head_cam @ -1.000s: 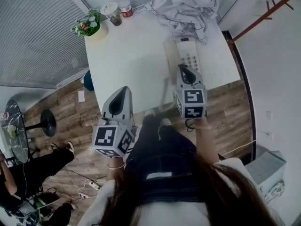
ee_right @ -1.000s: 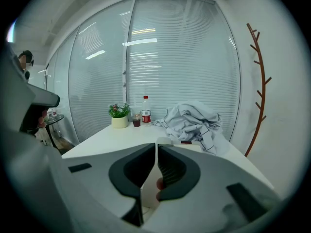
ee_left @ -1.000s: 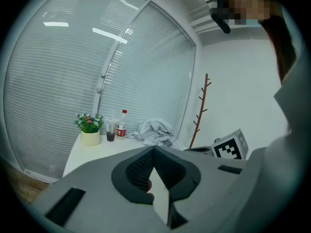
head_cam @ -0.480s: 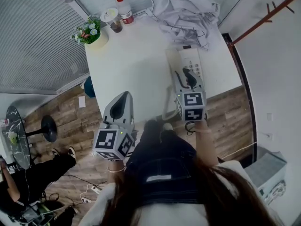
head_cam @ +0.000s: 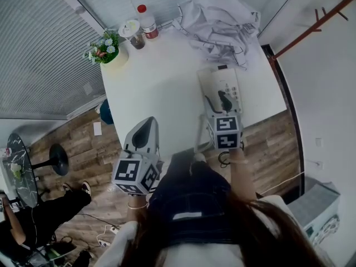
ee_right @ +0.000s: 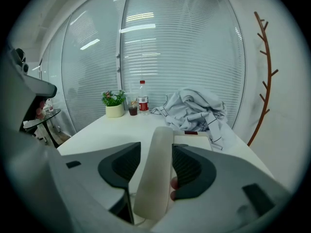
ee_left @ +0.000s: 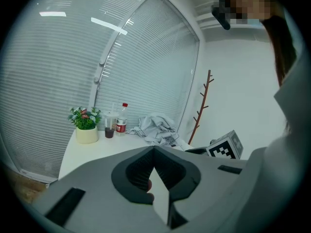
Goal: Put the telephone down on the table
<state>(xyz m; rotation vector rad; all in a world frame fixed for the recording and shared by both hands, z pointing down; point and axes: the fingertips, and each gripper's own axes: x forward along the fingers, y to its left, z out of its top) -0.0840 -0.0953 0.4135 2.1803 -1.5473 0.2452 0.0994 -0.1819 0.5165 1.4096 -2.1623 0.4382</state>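
The cream telephone base lies on the white table at its right side, in front of the crumpled cloth. Its handset stands on end between the jaws of my right gripper, leaning toward the base. These jaws are opening, and a gap shows between the left pad and the handset. In the head view the right gripper hovers over the table's near edge by the base. My left gripper hangs off the table's near edge, shut and empty.
At the table's far left stand a potted plant, a cup with dark drink and a red-capped bottle. A grey-white cloth is heaped at the far right. A wooden coat rack stands right of the table.
The right gripper has drawn back toward the table's near edge and its jaws have spread around the handset. The left gripper has barely moved.
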